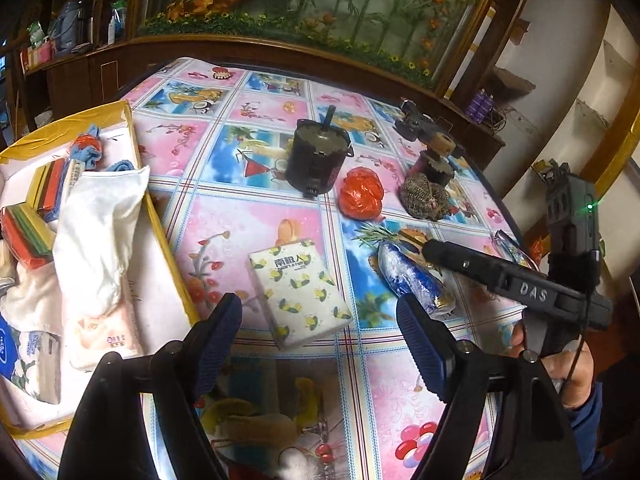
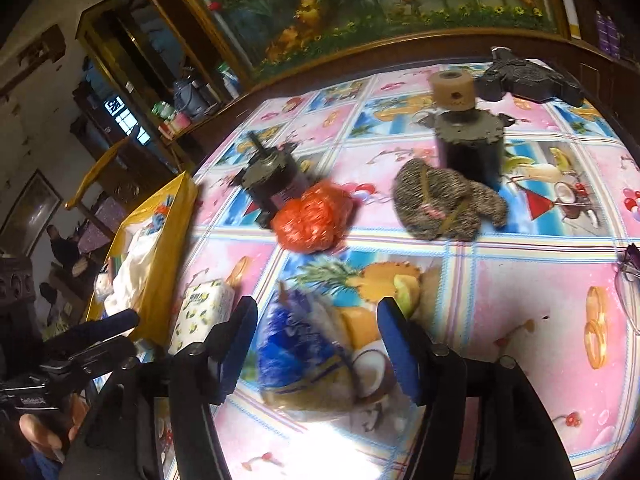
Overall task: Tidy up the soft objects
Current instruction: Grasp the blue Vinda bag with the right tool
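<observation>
My left gripper (image 1: 320,344) is open, its blue pads spread over the tablecloth. A white tissue pack with a lemon print (image 1: 298,292) lies flat just beyond them, untouched. My right gripper (image 2: 320,348) is open around a blue-and-white soft packet (image 2: 304,360), which lies on the table with gaps to both pads. The left wrist view shows that packet (image 1: 412,280) under a right-gripper finger (image 1: 480,272). A crumpled orange plastic bag (image 1: 360,194) (image 2: 314,220) and a brown mesh scrubber (image 1: 426,200) (image 2: 444,204) sit farther back.
A yellow-rimmed box (image 1: 160,236) (image 2: 172,240) at the left holds a white cloth (image 1: 100,232), coloured sponges and tissue packs. Two black motors (image 1: 318,160) (image 2: 468,136) stand behind the soft things. Glasses (image 2: 628,272) lie at the right table edge. A wooden cabinet backs the table.
</observation>
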`<state>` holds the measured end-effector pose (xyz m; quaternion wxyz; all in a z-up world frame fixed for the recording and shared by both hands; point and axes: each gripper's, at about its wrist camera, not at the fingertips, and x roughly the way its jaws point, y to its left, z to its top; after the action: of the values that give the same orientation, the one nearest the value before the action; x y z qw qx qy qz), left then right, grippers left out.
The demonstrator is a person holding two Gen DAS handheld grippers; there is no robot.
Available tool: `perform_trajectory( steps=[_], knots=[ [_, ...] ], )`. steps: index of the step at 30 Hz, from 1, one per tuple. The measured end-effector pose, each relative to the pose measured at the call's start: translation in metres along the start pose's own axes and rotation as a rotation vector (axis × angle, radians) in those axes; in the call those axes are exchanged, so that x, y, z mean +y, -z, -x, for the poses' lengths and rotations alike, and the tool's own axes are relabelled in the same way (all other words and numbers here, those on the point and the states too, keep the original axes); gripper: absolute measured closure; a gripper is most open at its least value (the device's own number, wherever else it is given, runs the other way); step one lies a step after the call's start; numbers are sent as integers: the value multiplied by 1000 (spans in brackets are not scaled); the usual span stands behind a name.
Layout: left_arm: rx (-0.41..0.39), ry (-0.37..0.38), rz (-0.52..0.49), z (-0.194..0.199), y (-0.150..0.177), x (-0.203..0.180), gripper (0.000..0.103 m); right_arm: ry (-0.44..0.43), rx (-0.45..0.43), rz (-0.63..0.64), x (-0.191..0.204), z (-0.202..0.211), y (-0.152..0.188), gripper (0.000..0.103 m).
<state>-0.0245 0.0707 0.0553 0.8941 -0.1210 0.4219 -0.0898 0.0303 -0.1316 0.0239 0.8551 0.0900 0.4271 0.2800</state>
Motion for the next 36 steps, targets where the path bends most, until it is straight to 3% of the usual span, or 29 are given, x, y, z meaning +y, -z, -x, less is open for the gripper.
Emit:
perform_trajectory(
  steps=[3,6,7,9,17,23,30,36],
  knots=[
    [-11,-27,-9,0,1,-3,24,52,23,84,16,-7,4,26],
    [-13,-49,-5,0,0,-1,24,66,60,141,26,-16,10,24],
    [-10,-48,-4,-1,-1,1,24,74,72,150,28,-20,13,25],
    [-4,-48,-6,-3,-1,0,24,91,93,140,26,-24,15,56],
    [38,-90,-25,-24,1,-9,24,81,-48,39,10,5,8,56],
    [58,-160,-39,-49,-4,-15,25,69,-69,19,7,11,4,56],
    [3,-263,-82,-58,2,-17,47,56,-84,17,7,17,2,56],
    [-8,-283,-109,-56,5,-19,48,49,-82,15,8,16,2,56]
  ],
)
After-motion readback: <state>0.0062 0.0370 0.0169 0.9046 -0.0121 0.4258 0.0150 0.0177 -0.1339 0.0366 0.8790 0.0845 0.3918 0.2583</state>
